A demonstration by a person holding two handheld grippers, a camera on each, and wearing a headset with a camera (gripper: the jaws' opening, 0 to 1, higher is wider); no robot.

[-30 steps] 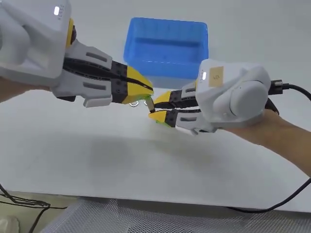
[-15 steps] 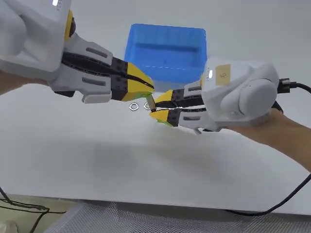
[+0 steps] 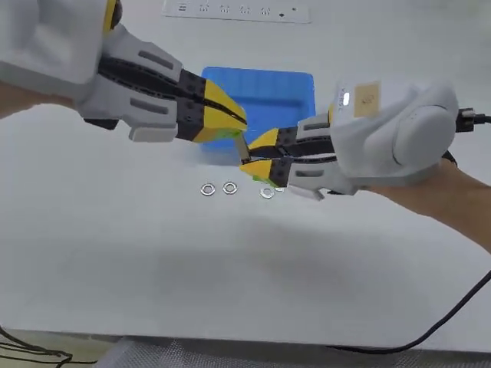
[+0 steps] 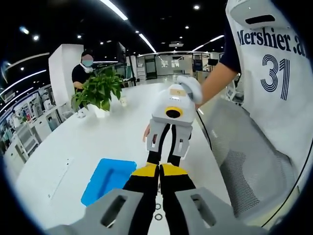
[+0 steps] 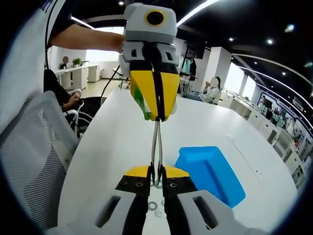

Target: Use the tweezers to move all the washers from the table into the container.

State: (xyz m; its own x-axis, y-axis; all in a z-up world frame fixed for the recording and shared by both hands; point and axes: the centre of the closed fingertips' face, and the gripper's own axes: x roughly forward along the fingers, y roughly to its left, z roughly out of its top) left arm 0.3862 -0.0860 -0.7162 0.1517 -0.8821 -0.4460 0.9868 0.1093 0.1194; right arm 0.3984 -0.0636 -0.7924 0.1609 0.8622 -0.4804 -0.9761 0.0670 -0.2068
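Note:
Thin metal tweezers (image 5: 156, 147) span the gap between my two grippers, above the white table. My left gripper (image 3: 239, 123) comes in from the upper left, its yellow jaws shut on one end of the tweezers. My right gripper (image 3: 249, 157) comes in from the right and is shut on the other end. Several small metal washers (image 3: 229, 187) lie in a row on the table just below the jaws, apart from them. The blue container (image 3: 261, 96) stands right behind the grippers. In the left gripper view my left gripper (image 4: 159, 169) faces the right gripper, with washers (image 4: 158, 208) below.
A white power strip (image 3: 236, 11) lies at the table's far edge. A black cable (image 3: 453, 310) trails from the right gripper over the near right edge. In the gripper views, a potted plant (image 4: 98, 90) stands on the table and a mesh chair (image 5: 29, 161) beside it.
Both grippers, still joined by the tweezers, have moved away from the washers toward the container, uncovering the row. The head camera has shifted too.

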